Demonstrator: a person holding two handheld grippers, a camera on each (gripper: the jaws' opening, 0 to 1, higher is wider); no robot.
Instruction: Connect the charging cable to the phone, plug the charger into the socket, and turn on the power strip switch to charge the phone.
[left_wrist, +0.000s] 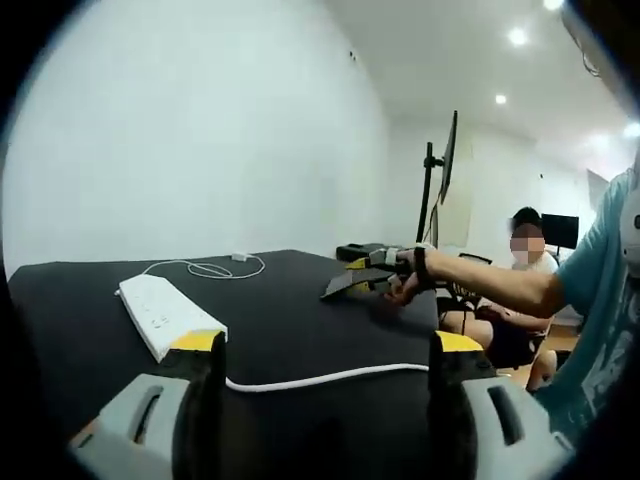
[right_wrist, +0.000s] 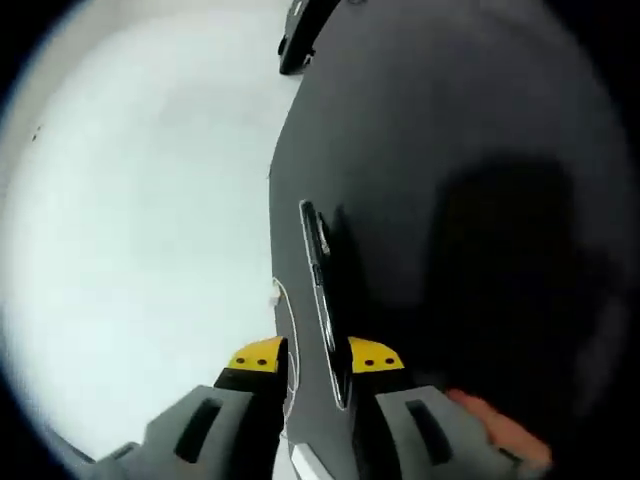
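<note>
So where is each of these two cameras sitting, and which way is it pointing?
Left gripper view: rides the left gripper, looking level across the black table at the power strip, white cable and the person's arm.
Right gripper view: rides the right gripper, rolled sideways, jaws closed on the phone.
Shared: the phone, the table.

left gripper (left_wrist: 327, 352): jaws wide apart | right gripper (right_wrist: 312, 358): jaws apparently clamped; arm outstretched

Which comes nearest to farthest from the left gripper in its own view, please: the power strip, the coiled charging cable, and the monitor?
1. Power strip, just ahead of the left gripper, on its left side.
2. Coiled charging cable, farther back on the table.
3. Monitor, beyond the table's far right end.
</note>
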